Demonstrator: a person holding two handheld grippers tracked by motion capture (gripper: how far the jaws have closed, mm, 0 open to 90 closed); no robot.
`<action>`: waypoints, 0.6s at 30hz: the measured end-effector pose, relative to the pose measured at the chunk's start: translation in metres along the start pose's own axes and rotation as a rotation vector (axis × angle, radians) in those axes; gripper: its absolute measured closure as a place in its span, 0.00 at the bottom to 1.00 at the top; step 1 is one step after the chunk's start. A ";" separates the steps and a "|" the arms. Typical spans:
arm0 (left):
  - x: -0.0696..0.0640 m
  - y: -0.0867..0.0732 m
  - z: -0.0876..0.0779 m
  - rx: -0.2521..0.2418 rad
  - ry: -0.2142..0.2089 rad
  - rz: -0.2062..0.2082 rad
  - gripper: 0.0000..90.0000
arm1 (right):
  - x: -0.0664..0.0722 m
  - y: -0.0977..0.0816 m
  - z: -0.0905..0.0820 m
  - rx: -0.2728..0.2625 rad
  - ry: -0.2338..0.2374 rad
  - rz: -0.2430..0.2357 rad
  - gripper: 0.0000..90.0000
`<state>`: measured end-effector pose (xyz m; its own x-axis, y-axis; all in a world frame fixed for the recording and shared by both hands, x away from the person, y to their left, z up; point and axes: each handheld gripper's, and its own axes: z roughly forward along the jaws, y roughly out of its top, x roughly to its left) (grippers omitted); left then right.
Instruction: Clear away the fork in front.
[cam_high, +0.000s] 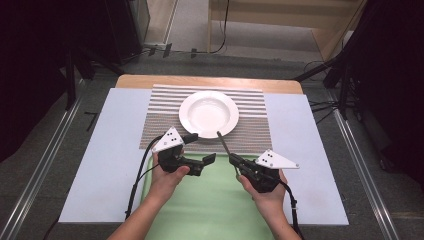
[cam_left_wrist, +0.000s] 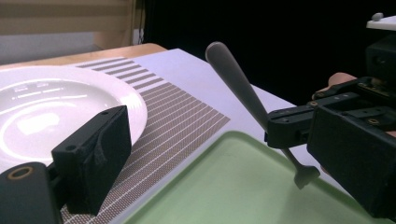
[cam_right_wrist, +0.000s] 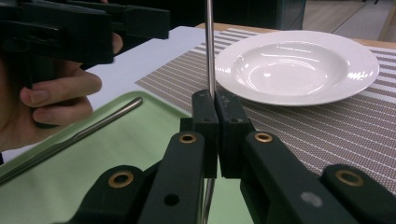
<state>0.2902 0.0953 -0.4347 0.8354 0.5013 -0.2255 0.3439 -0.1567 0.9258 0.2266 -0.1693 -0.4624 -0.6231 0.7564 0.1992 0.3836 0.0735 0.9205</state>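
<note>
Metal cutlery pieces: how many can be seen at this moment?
2. One slim grey metal utensil is clamped upright in the right claw, over the pale green tray. A second silver metal piece lies on that tray's edge. Hands may hide others.

Table laid, nothing on the dish

A white plate (cam_high: 208, 113) sits on a striped placemat (cam_high: 255, 125); nearer, a green tray (cam_high: 215, 200) holds a metal utensil (cam_right_wrist: 74, 135) along its edge.

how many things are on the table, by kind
plate: 1
placemat: 1
tray: 1
cutlery: 2, one held up by the right gripper, one lying on the tray
total: 5
</note>
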 end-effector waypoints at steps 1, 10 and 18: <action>0.000 0.000 0.001 -0.004 0.001 -0.006 0.12 | 0.001 0.000 0.000 0.004 0.003 0.004 0.96; -0.002 0.001 0.006 -0.019 -0.032 -0.058 0.28 | 0.008 0.000 0.003 -0.002 0.018 -0.018 0.96; -0.004 0.001 0.010 -0.010 -0.059 -0.091 0.50 | 0.014 -0.001 0.005 -0.003 0.029 -0.027 0.96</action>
<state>0.2913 0.0843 -0.4358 0.8249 0.4618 -0.3260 0.4154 -0.1041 0.9037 0.2210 -0.1552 -0.4620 -0.6530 0.7346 0.1840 0.3644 0.0919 0.9267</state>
